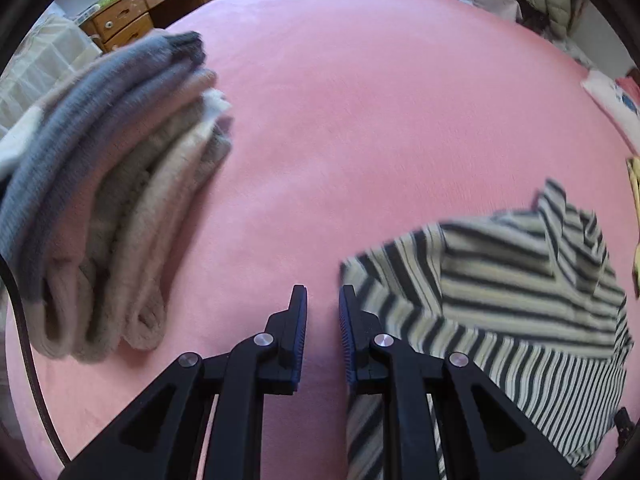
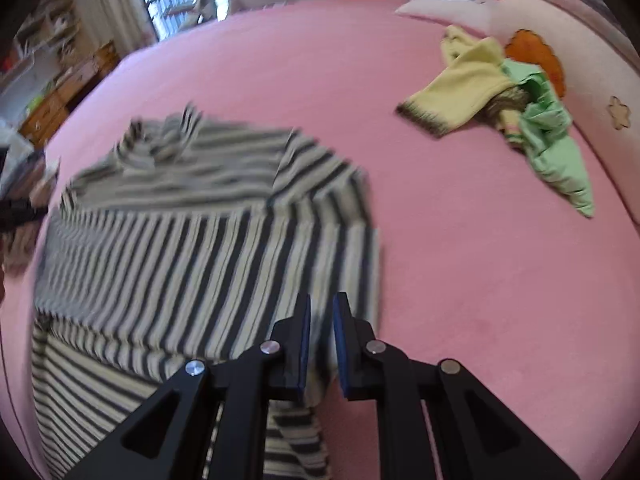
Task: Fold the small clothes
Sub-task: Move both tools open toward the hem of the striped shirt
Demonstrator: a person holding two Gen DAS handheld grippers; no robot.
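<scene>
Folded stack (image 1: 112, 200) done near the bed's (image 1: 360, 120) left edge, striped shirt (image 2: 200, 240) half-folded, yellow-green pile (image 2: 520, 120) untouched. Both tongs, left (image 1: 323, 292) and right (image 2: 321, 300), nearly pressed together, pinching nothing.

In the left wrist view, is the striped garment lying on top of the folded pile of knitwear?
No: the striped garment lies on the pink bedspread at the right, apart from the folded knitwear pile at the left.
</scene>
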